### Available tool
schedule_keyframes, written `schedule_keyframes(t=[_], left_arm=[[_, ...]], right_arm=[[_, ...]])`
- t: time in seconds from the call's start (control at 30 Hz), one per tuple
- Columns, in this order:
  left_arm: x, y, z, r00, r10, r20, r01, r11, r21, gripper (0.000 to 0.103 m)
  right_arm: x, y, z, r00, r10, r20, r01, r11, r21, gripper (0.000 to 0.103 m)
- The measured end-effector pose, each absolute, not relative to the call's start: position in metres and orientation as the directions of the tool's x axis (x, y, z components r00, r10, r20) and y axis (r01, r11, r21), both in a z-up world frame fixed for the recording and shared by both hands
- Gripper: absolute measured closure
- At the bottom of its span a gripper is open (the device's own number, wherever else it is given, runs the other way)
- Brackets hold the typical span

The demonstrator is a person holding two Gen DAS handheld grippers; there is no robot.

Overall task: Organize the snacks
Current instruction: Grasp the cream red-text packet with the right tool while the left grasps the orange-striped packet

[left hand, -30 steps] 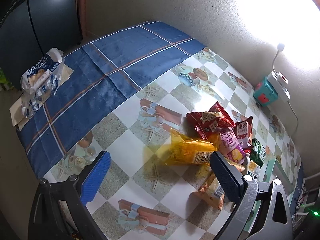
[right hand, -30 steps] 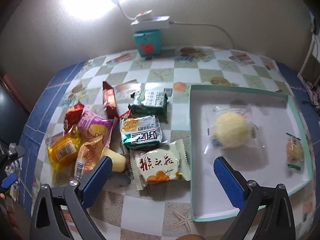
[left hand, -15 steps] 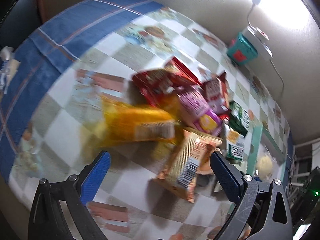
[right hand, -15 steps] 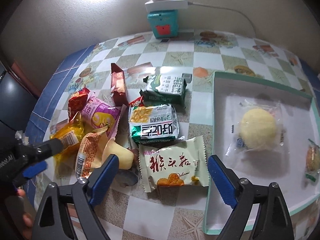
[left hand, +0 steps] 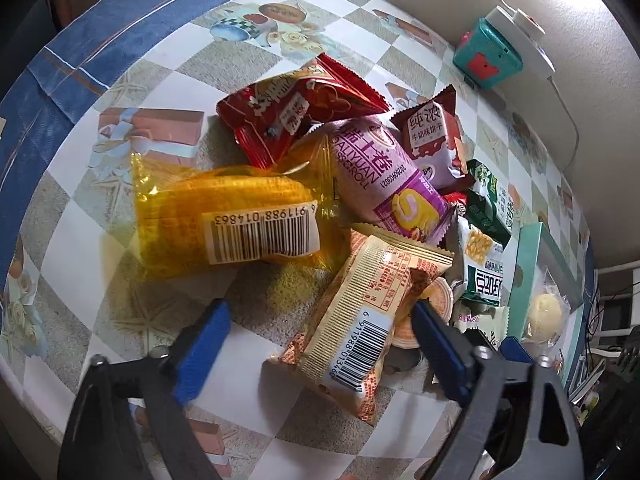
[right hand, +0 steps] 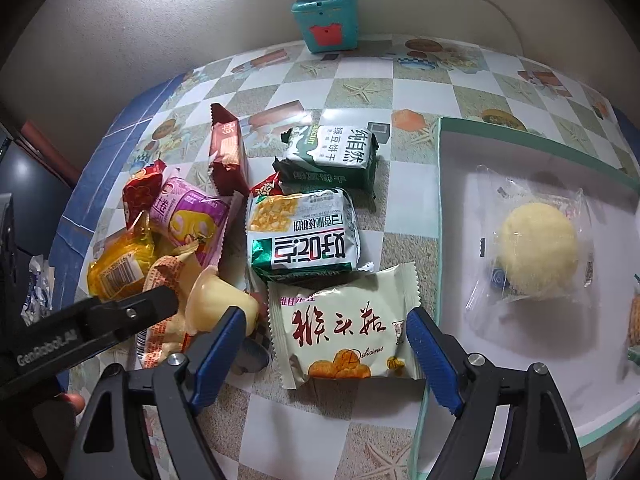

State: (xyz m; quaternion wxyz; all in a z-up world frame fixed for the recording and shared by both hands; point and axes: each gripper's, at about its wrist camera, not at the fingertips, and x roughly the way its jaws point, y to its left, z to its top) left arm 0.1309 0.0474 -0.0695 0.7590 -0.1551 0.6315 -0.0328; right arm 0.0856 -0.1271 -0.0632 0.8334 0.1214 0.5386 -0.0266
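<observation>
Crinkly cream packet (right hand: 344, 322) on table by tray (right hand: 440, 216), between closing, not yet gripping right gripper (right hand: 326, 342); likely light, slippery, crushable. Best pinched at sealed edges. Left gripper (left hand: 320, 338) closing around striped packet (left hand: 360, 320).

A checked, blue-edged table (right hand: 360, 92) carries a heap of snack packets (right hand: 304, 236) at left, a teal-rimmed tray (right hand: 440, 216) at right, a teal box (right hand: 325, 20) far back.
</observation>
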Motion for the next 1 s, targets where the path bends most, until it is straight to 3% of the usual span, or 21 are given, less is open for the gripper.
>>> schedule_keyframes(t=[0.4,0.57,1.0], left_arm=[[0.133,0.042,-0.083,0.192,-0.262,-0.946,-0.167,0.941,-0.294,0.025],[0.135,0.046,-0.083,0.201,-0.248,-0.948,-0.195,0.938,-0.287,0.037],[0.136,0.051,-0.084,0.2,-0.235,-0.951,-0.191,0.943,-0.273,0.039]], right_arm=[[0.086,-0.125,-0.066,0.402,0.132,-0.906,0.147,0.967,0.206,0.019],[0.088,-0.123,-0.07,0.385,0.1,-0.917,0.146,0.975,0.167,0.027],[0.089,-0.12,-0.075,0.377,0.035,-0.926,0.138,0.986,0.094,0.03]])
